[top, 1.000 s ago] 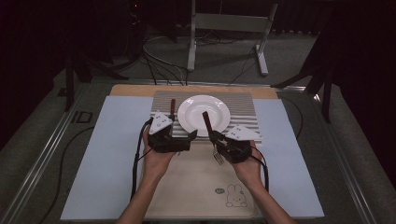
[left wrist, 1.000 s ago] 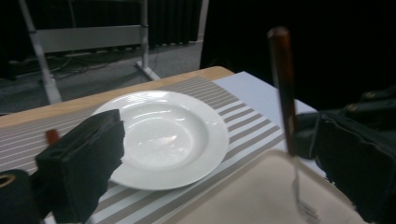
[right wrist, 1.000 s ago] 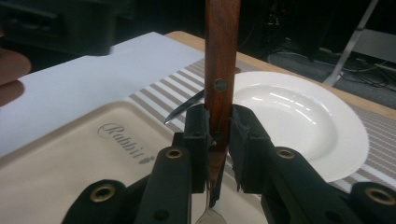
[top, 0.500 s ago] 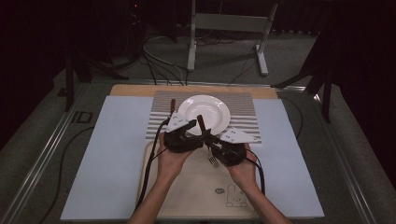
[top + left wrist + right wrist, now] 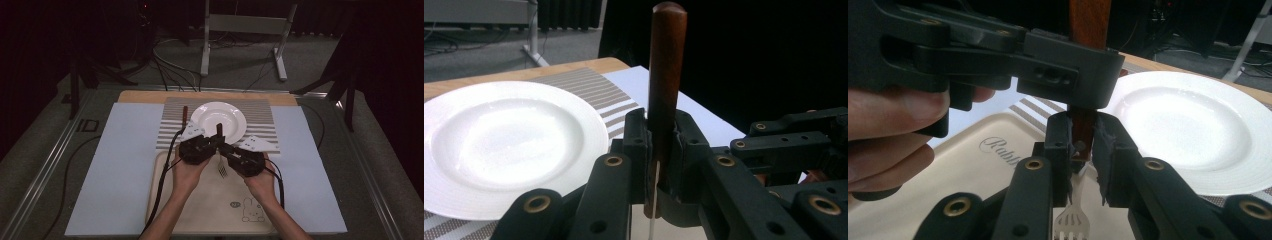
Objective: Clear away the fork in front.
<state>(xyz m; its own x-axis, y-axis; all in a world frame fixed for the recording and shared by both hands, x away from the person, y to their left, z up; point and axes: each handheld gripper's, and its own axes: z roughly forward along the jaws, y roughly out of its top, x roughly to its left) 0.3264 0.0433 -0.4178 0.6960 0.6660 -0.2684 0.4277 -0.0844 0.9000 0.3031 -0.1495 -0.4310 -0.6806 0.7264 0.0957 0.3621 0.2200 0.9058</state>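
Observation:
A fork with a brown wooden handle (image 5: 219, 131) stands upright over the beige tray, tines (image 5: 223, 171) down. My right gripper (image 5: 224, 150) is shut on the handle's lower end (image 5: 1082, 131), just above the metal tines (image 5: 1073, 220). My left gripper (image 5: 215, 143) has just been closing and is now shut on the same handle (image 5: 666, 75) higher up, its body (image 5: 1063, 75) crossing right above the right jaws. The two grippers touch side by side. A white plate (image 5: 218, 119) lies just beyond them.
The plate sits on a striped placemat (image 5: 260, 120), with another wooden-handled utensil (image 5: 184, 115) at its left. A beige tray with a rabbit print (image 5: 210, 205) lies in front, on a light blue mat (image 5: 125, 165). Cables trail from both grippers.
My left gripper has moved right to meet the right gripper and has closed on the fork's handle. The right gripper has kept still with the fork.

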